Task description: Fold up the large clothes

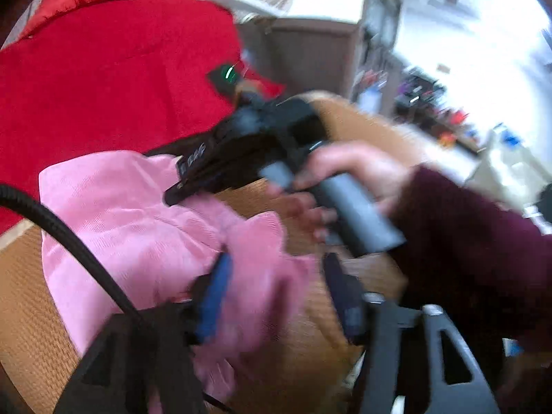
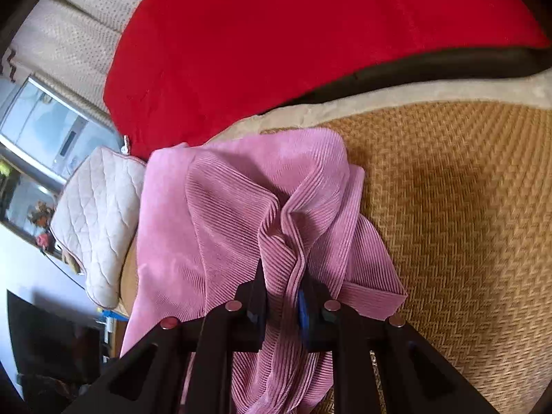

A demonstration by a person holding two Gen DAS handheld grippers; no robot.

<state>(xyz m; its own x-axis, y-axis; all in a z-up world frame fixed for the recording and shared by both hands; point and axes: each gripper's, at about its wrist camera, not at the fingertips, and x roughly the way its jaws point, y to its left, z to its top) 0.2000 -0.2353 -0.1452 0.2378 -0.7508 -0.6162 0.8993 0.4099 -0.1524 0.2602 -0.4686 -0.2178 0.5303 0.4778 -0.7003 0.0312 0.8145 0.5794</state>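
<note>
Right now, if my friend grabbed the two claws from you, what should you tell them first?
Right claw: shut on a bunched ridge of the pink garment.
Left claw: open, its fingers either side of a pink edge, nothing pinched.
Where things are: the pink garment lies rumpled on the woven mat. A red cloth lies behind it and a quilted cushion beside it.
Done: no tidy fold shows.
Left: probably spread the garment flat, then fold it.
</note>
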